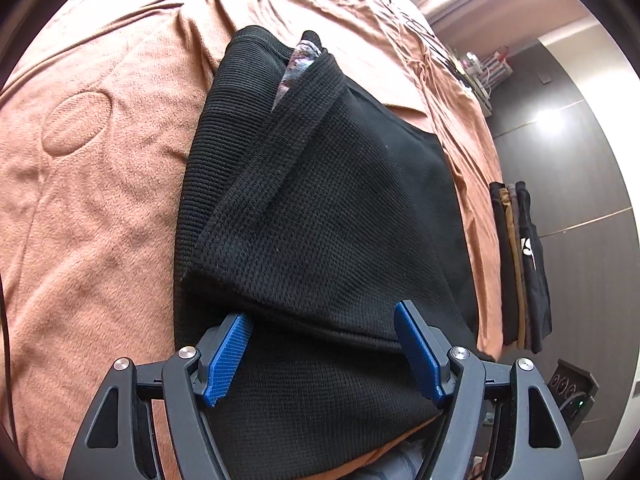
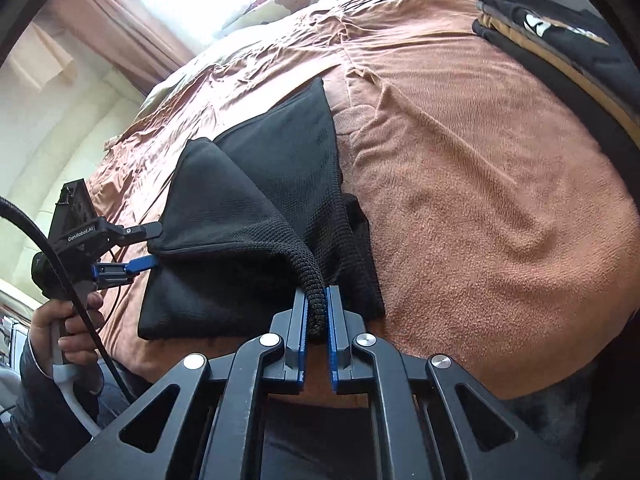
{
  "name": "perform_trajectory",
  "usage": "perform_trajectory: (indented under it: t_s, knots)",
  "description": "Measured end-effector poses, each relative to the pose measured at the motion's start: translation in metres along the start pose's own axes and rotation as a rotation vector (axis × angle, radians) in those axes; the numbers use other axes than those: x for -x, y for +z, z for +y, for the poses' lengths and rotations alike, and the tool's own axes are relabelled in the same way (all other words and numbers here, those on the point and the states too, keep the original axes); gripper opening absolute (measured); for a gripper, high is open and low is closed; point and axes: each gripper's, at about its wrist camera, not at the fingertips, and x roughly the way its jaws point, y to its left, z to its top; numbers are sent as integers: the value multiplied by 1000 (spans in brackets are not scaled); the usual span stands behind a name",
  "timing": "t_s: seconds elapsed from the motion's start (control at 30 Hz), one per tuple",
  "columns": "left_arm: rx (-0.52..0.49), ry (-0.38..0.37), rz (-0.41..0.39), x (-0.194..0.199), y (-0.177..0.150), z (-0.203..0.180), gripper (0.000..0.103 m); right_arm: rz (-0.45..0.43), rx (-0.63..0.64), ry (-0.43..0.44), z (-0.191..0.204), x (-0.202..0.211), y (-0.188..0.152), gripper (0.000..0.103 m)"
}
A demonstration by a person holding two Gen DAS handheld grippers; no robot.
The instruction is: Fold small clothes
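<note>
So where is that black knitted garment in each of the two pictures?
Left wrist view: the black knitted garment fills the centre, lying on the brown blanket, just ahead of the open left hand-held gripper.
Right wrist view: it lies left of centre, its ribbed edge pinched in the right hand-held gripper.
Shared landmark: the stack of folded clothes at the bed's edge.

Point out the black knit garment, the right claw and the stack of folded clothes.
black knit garment point(image 1: 328, 208): left wrist view, middle of its top layer.
right claw point(image 2: 318, 300): right wrist view, between its fingertips, shut on the ribbed edge.
stack of folded clothes point(image 1: 520, 264): left wrist view, its side.
</note>
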Motion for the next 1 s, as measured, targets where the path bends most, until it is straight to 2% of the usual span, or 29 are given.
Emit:
perform_trajectory:
  t_s: [0.07, 0.13, 0.2, 0.27, 0.3, 0.4, 0.7, 1.0]
  knots:
    - [6, 4, -6, -3, 3, 1, 74, 15, -21, 4, -5, -5, 0, 5]
    - [10, 17, -15, -3, 6, 0, 66, 18, -44, 14, -7, -8, 1, 6]
    - [3, 32, -36, 0, 10, -3, 41, 12, -45, 18, -8, -8, 1, 6]
    - [-7, 21, -74, 5, 16, -6, 21, 13, -35, 17, -7, -8, 2, 6]
    - [-15, 12, -84, 8, 18, -8, 17, 13, -28, 17, -6, -8, 2, 6]
    - [-48, -8, -110, 12, 27, -20, 13, 13, -5, 14, -5, -9, 2, 7]
    - [-162, -57, -130, 9, 70, -79, 12, 7, -7, 50, -11, -9, -2, 6]
    - [-257, -80, -117, -21, 108, -136, 11, -6, -27, 79, -16, -10, -6, 6]
